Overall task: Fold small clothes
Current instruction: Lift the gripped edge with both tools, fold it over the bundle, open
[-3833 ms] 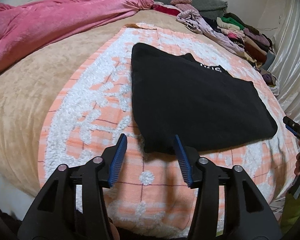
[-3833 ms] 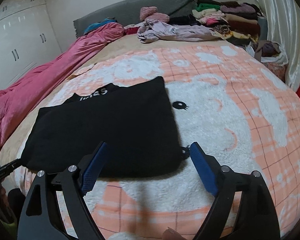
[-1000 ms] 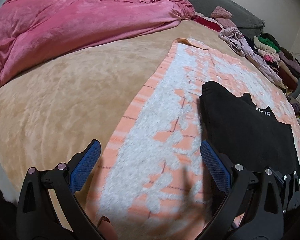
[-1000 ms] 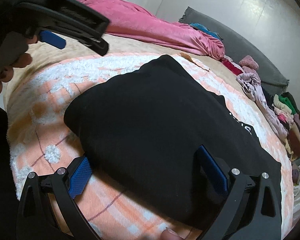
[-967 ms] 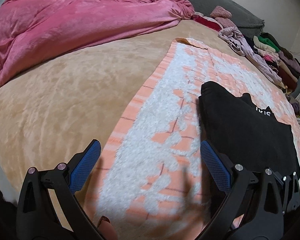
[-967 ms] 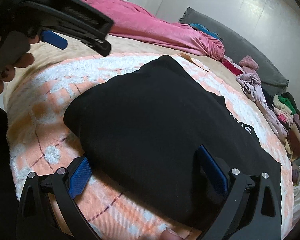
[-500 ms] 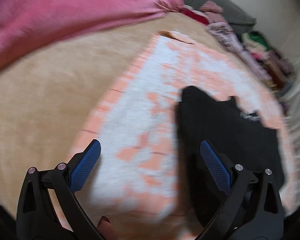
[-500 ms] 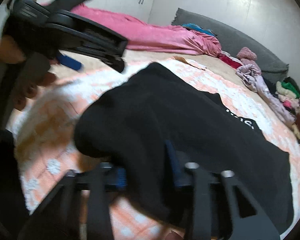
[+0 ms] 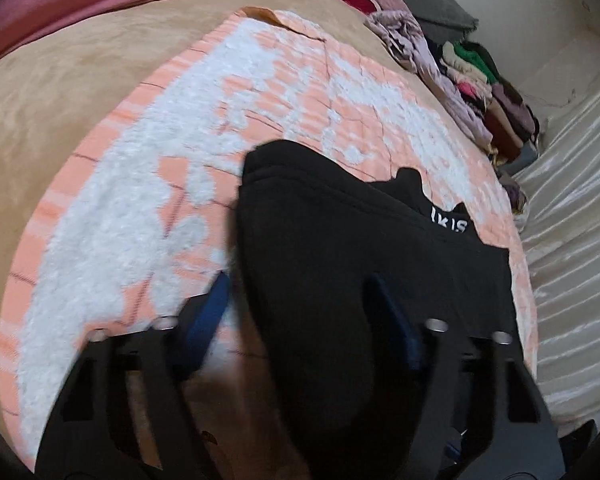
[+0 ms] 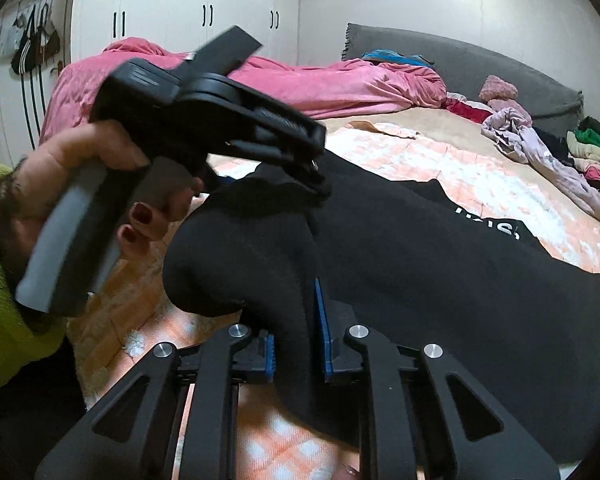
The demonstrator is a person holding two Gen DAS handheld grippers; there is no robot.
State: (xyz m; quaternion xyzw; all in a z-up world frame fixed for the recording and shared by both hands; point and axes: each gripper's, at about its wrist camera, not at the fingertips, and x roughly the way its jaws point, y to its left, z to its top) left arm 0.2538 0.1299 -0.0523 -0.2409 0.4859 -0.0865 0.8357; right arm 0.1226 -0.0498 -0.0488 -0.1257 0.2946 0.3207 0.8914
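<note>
Right wrist view: the right gripper (image 10: 296, 334) is squeezed tight on the near edge of the soft black cloth top (image 10: 440, 272).
Left gripper (image 9: 296, 316): half open, with a hump of the top between its blue pads (image 9: 206, 312), not pinched yet.
Where: on the fluffy orange and white blanket (image 9: 148, 184).
Feel: probably light, floppy, bends easily.
Best hold: edges or corners.

The black garment (image 10: 440, 280) runs off the edge at 4 o'clock; its white lettering (image 10: 496, 226) is partly folded under, and motion blur smears the left gripper (image 9: 296, 304)
</note>
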